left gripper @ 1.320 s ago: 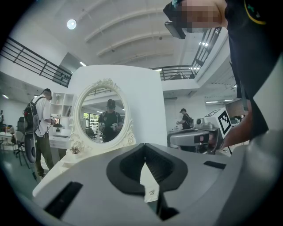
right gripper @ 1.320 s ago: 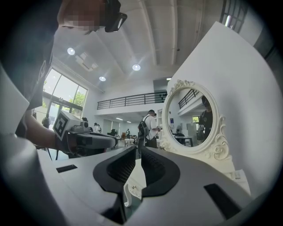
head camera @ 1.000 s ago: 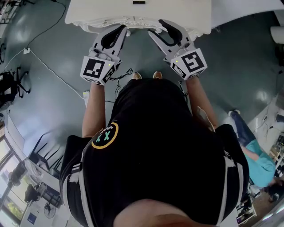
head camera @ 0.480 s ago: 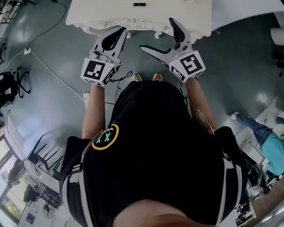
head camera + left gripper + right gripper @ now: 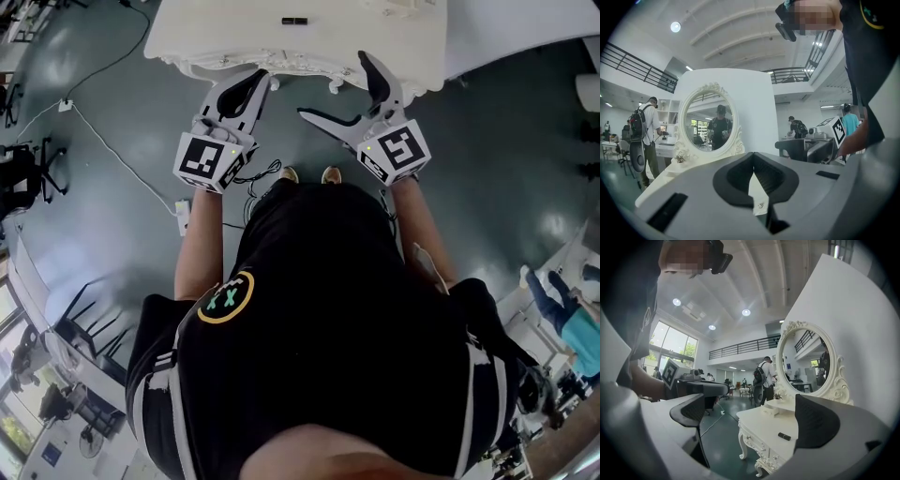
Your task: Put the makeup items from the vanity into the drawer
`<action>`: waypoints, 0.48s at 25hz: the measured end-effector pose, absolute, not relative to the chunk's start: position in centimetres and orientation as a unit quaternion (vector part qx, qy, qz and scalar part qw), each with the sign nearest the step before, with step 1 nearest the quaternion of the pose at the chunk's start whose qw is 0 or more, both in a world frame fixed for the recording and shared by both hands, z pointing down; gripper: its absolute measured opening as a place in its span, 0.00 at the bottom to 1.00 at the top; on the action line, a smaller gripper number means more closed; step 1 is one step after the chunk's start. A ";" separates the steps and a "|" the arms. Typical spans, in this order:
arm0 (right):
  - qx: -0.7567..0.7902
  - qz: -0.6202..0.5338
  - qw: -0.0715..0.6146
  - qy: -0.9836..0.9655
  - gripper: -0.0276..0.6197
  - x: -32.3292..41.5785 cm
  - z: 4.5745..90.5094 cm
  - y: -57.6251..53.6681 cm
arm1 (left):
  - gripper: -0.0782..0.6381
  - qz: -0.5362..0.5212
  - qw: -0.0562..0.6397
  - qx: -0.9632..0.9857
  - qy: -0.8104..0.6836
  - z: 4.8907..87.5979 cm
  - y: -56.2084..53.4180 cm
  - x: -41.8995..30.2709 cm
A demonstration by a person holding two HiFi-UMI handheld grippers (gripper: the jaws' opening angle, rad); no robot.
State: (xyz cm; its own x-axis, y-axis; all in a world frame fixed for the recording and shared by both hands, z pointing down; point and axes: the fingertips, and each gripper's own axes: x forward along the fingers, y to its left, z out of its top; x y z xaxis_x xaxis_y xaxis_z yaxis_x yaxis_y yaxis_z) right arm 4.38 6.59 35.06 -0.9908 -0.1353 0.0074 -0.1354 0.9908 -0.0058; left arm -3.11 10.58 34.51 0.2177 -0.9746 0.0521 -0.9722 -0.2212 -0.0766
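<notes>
The left gripper [image 5: 260, 79] is held level at the front edge of the vanity [image 5: 394, 42], in the upper part of the head view. Its jaws are brought together, and what may be a small knob [image 5: 761, 205] is glimpsed in the slit behind the tips, though whether it is pinched cannot be made out. The right gripper [image 5: 334, 86] is held just beside it, its jaws just opened wide with nothing between them. Beyond, a small dark makeup item [image 5: 293, 20] is seen lying on the tabletop, below the mirror [image 5: 806, 359] in the right gripper view.
</notes>
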 end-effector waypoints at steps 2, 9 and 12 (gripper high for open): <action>0.063 0.003 0.004 -0.998 0.97 5.1 35.5 6.2 | 0.14 -0.044 0.012 -0.776 0.628 34.8 10.3 -2.4; 0.062 0.017 0.010 -0.998 0.97 6.1 36.6 4.8 | 0.14 -0.055 0.003 -0.772 0.634 35.5 9.7 -1.5; 0.063 0.016 0.011 -0.998 0.97 5.6 36.8 4.1 | 0.14 -0.058 -0.001 -0.773 0.632 36.0 9.1 -2.0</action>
